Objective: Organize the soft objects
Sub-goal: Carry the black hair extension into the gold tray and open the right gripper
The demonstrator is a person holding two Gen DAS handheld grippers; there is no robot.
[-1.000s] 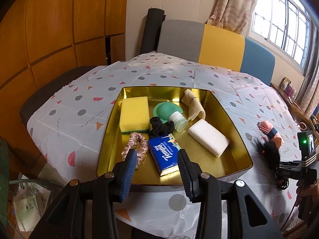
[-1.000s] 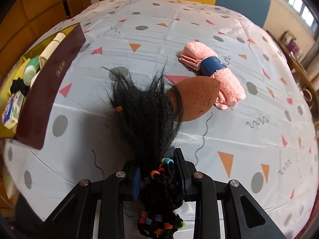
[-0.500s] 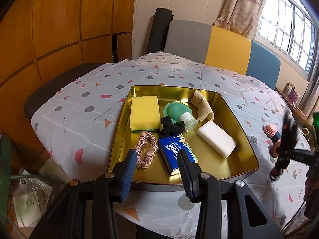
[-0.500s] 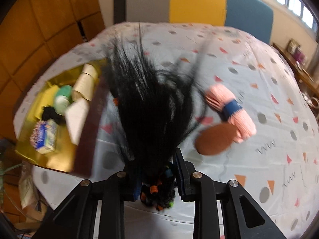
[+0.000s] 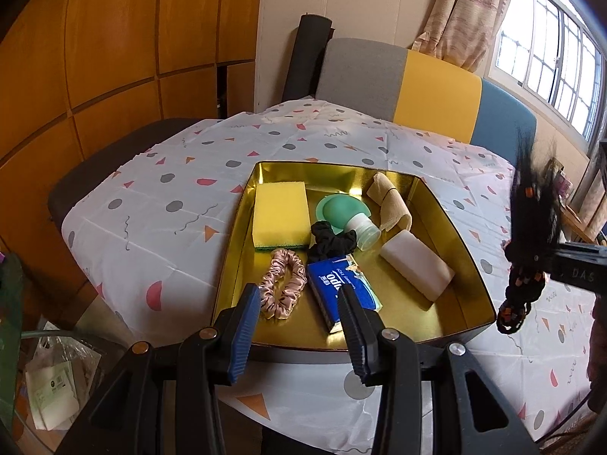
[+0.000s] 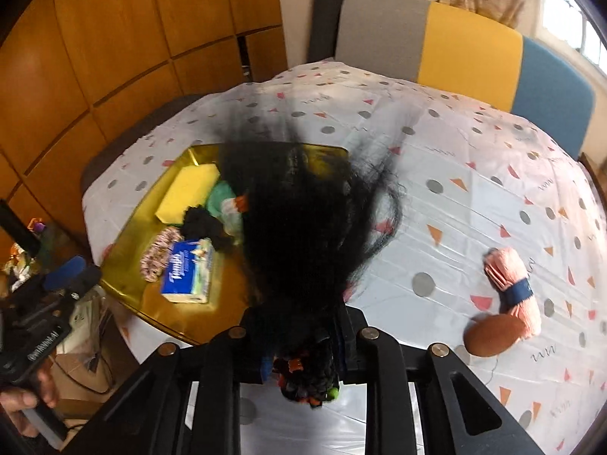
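A: Right gripper point(image 6: 303, 356) clamped on the black hairpiece point(image 6: 303, 227) at its beaded end; the loose hair fans up and forward, blocking most of that camera's view. Nothing under it but air. From the left camera it hangs at 3 o'clock, just outside the tray's point(image 5: 470, 265) right wall.

B: Left gripper point(image 5: 299, 326)?

A: Jaws apart, empty, hovering over the tray's near edge. Not needed for this step, I'd say.

B: How to land it well?

A: Judgement: carry it over the rim with the hair clear of the wall, lower into bare floor, then release. Best bare patch looks like the near right corner, about 4 o'clock from the tissue pack point(image 5: 341, 288). Strands may snag the pads on release, so open wide and lift straight.

B: What crowds it?

A: Near: pink scrunchie point(image 5: 284, 282) and the tissue pack. Middle: white block point(image 5: 417, 271), black scrunchie point(image 5: 332, 240), sponge point(image 5: 279, 214). Far: green bottle point(image 5: 341, 212), beige roll point(image 5: 389, 203). Dropping blind could bury these.

B: Left outside?

A: On the cloth, at 3 o'clock in the right view: brown puff point(image 6: 495, 335) touching a pink towel point(image 6: 512, 288).
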